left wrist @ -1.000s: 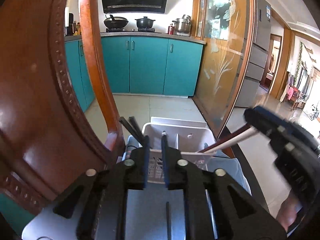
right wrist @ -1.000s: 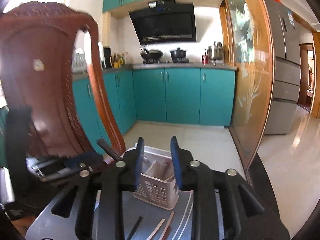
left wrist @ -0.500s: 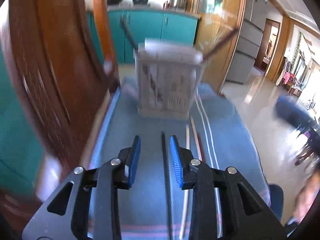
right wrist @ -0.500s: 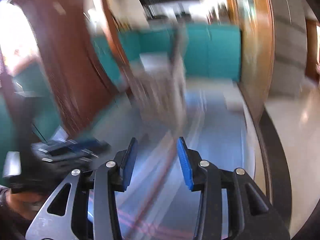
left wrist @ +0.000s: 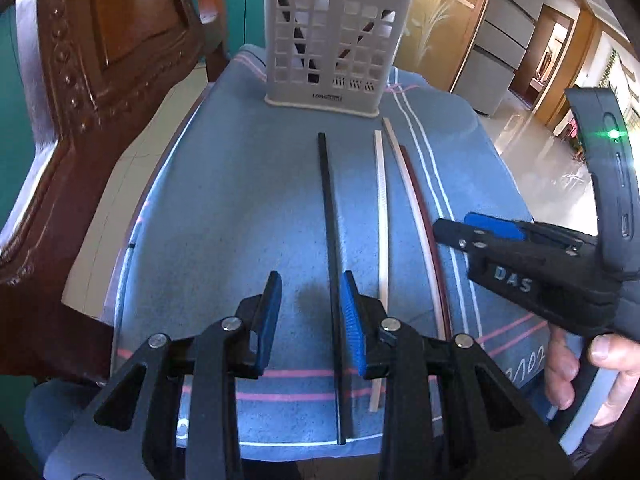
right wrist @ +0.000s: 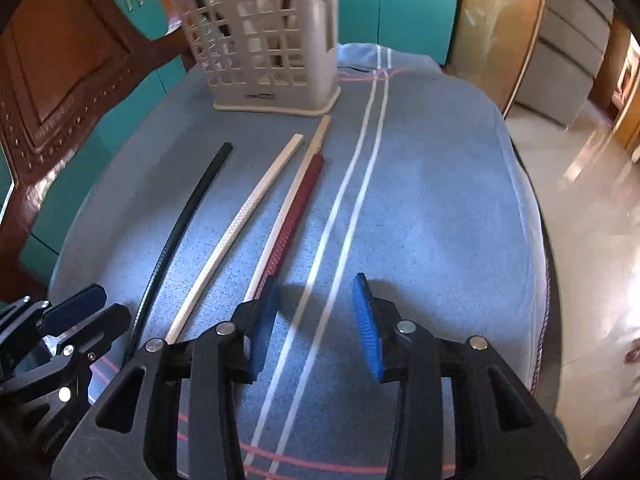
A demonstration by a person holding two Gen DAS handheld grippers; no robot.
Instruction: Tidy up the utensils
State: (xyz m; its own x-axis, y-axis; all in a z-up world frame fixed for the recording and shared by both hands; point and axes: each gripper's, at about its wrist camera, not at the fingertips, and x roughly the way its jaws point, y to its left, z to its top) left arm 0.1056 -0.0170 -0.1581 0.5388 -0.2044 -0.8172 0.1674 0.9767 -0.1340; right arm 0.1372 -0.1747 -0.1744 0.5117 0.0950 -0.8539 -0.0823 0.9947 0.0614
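A blue striped cloth (left wrist: 240, 200) covers the surface, and a wooden chair (left wrist: 100, 80) stands off to the left tool's left. Ahead of both tools stands the pale slotted utensil basket (left wrist: 336, 40), seemingly holding 2 dark sticks already. Between basket and tools lie 4 chopsticks: black (left wrist: 328, 208), 2 pale (left wrist: 381, 208), 1 dark red (right wrist: 296, 208). The left tool (left wrist: 310, 316) has just been opening, its jaws astride the black chopstick, not pinching. The right tool (right wrist: 316, 320) is parted and empty beside the red one.
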